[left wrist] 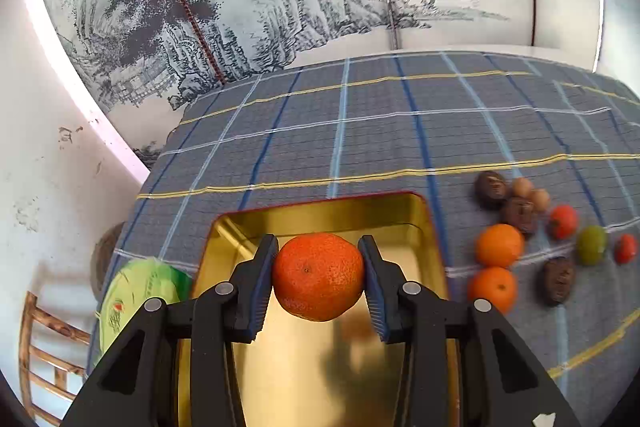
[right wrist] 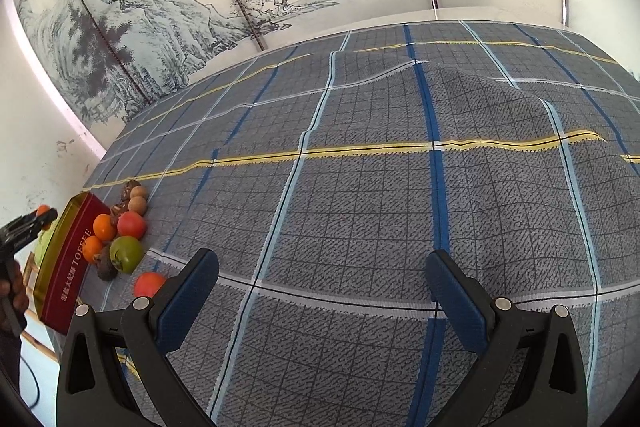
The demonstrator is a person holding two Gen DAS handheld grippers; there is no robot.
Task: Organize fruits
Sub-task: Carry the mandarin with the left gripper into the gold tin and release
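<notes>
My left gripper [left wrist: 319,277] is shut on a mandarin [left wrist: 318,275] and holds it above the open gold-lined tin [left wrist: 416,219], which looks empty. To the tin's right lie two more mandarins [left wrist: 498,245], red tomatoes [left wrist: 563,221], a green fruit [left wrist: 591,245], dark brown dates [left wrist: 558,281] and small tan nuts [left wrist: 530,191]. In the right wrist view the red tin [right wrist: 68,267] stands at far left with the fruit pile [right wrist: 126,253] beside it and the left gripper [right wrist: 42,217] over it. My right gripper [right wrist: 322,273] is open and empty over bare cloth.
A grey checked tablecloth [right wrist: 360,187] covers the table, with a raised fold at the back right [right wrist: 500,95]. A green bag [left wrist: 136,291] lies left of the tin. A wooden chair [left wrist: 44,359] stands off the table's left edge. A painted screen stands behind.
</notes>
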